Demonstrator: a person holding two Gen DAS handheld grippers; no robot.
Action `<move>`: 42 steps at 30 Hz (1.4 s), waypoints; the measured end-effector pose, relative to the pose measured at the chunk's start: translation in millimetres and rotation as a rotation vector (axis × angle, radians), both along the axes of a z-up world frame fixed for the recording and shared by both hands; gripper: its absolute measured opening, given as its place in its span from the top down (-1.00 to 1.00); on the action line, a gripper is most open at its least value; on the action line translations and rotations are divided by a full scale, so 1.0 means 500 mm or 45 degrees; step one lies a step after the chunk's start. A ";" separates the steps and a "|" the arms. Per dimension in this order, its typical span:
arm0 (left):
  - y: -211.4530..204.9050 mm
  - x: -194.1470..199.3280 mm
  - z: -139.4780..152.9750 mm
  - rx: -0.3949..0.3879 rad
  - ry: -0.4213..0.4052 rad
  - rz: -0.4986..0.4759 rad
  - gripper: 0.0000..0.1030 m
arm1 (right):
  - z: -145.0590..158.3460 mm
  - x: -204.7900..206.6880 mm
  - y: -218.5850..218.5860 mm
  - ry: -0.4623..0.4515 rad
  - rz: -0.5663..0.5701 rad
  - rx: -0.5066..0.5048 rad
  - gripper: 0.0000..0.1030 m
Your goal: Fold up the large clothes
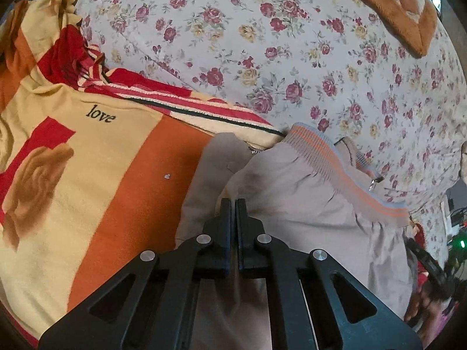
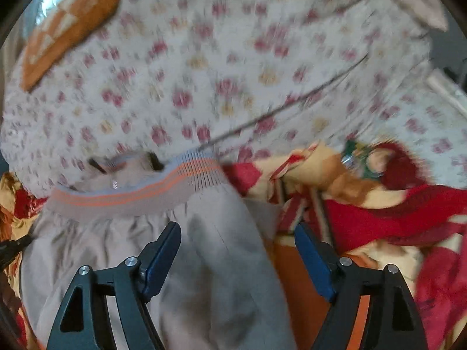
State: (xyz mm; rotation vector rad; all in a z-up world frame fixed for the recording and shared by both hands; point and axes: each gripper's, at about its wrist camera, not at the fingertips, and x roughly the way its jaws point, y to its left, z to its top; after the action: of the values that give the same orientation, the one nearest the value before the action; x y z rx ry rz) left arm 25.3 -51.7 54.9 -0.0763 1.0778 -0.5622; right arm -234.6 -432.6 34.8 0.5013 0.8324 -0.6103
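A large beige jacket with a grey and orange ribbed hem lies on the bed. My left gripper is shut, its tips pressed on or into the jacket fabric; whether it pinches a fold I cannot tell. In the right wrist view, which is blurred, the same jacket lies under my right gripper, which is open and empty, its fingers straddling the jacket's right edge. The ribbed hem lies ahead of it.
A yellow, red and orange blanket with "love" on it lies left of the jacket and shows on the right in the right wrist view. A floral bedsheet covers the bed beyond. An orange checked pillow lies at the far end.
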 end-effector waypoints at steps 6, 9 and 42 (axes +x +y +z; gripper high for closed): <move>0.004 0.000 0.009 0.013 -0.025 0.011 0.97 | -0.007 0.077 0.007 0.057 0.110 -0.082 0.82; 0.000 0.002 0.001 0.027 -0.009 0.006 0.97 | -0.013 0.097 -0.001 0.067 0.071 -0.141 0.82; -0.083 -0.216 -0.047 0.260 -0.067 -0.434 -0.68 | -0.003 0.000 0.316 0.224 0.264 0.035 -0.37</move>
State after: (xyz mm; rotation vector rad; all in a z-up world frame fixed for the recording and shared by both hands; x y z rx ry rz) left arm -82.5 -93.1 31.4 0.3047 1.0984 -0.7517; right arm -234.4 -274.8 33.2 0.3835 1.0466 -0.4562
